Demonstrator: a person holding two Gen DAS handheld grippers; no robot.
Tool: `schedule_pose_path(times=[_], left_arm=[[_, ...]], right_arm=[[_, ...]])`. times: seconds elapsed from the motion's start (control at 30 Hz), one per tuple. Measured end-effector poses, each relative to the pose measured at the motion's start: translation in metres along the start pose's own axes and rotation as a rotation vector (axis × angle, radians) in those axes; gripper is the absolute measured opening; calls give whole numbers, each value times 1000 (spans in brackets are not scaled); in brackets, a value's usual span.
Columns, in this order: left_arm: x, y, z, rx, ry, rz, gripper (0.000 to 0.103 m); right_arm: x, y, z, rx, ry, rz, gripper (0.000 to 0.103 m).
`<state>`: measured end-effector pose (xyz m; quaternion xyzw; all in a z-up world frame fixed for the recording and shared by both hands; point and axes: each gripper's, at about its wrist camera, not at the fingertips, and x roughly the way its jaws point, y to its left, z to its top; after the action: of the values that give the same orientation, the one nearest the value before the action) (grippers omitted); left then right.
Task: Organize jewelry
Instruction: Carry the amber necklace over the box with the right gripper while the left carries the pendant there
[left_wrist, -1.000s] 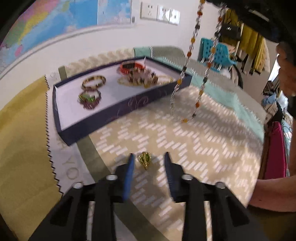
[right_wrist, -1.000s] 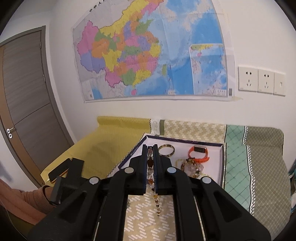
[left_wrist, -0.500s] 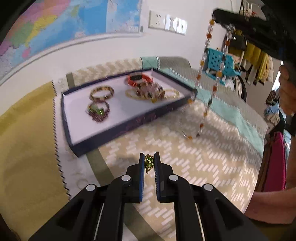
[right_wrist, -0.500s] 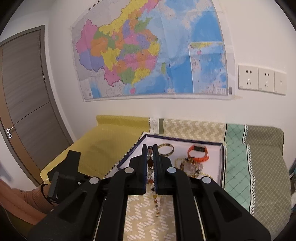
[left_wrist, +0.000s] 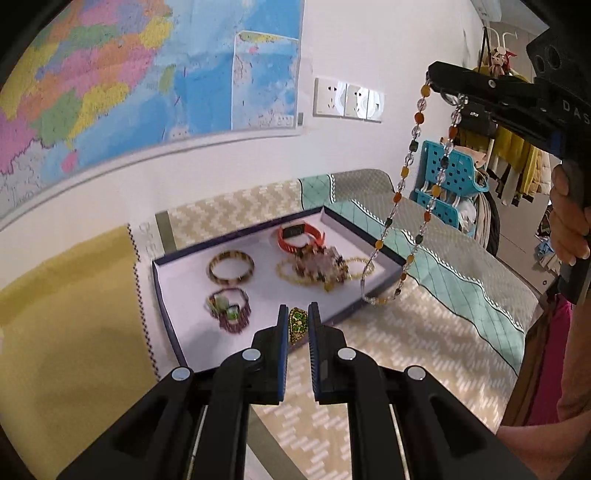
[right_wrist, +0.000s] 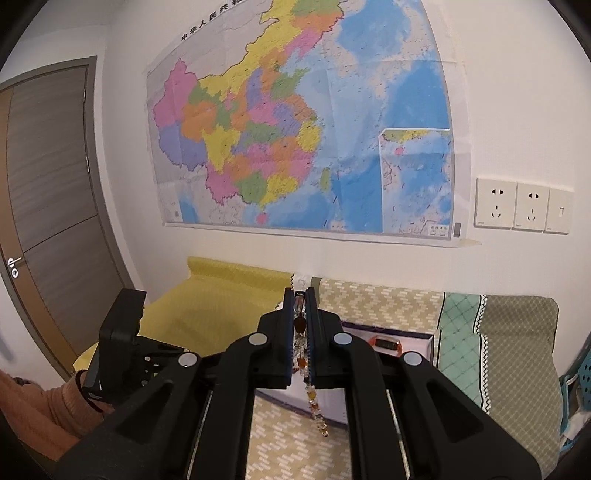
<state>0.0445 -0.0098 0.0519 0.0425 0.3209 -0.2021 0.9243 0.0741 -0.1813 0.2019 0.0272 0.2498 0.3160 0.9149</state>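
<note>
Green ring (left_wrist: 297, 325) found pinched in left gripper (left_wrist: 297, 317), jaws narrow, above near wall of tray (left_wrist: 166, 291). Bead necklace (left_wrist: 413, 177) found clamped at top in right gripper (right_wrist: 300, 325), hung limp over tray's right edge. Ring judged small, slippery; necklace light, floppy, tangle-prone.
</note>
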Motion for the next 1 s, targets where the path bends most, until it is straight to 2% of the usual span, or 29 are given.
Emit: schedule_pose_path(times=[0.33, 1.0], left_arm=[[15, 15, 16, -33, 7, 10, 9], [39, 32, 24, -60, 38, 52, 9]], right_arm=[[26, -20, 9, 25, 18, -32, 6], [63, -45, 1, 85, 66, -54, 6]])
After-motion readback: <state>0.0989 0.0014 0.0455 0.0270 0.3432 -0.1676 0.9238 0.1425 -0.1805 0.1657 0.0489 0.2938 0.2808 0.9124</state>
